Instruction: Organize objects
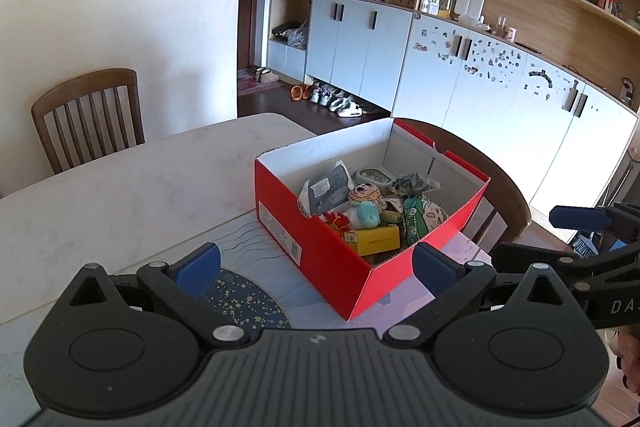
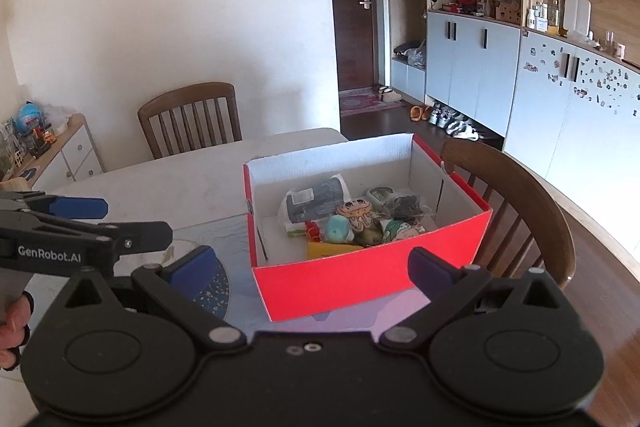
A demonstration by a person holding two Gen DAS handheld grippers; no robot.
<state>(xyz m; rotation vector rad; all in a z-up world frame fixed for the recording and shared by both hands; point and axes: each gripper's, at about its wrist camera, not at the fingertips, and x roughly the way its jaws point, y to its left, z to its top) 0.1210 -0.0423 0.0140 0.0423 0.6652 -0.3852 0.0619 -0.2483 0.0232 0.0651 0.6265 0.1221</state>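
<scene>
the fingers [image 1: 198, 269] of the left gripper [image 1: 316, 267] are spreading wide and gripping nothing, and the right gripper [image 2: 310, 269] is gaping the same way, empty. the red box [image 2: 360, 279] is sitting on the table [image 1: 120, 187] just ahead of both pairs of fingertips, framed between them. small toys [image 2: 340, 229], a grey packet [image 2: 316, 203] and a yellow carton [image 1: 378, 241] are lying inside it.
</scene>
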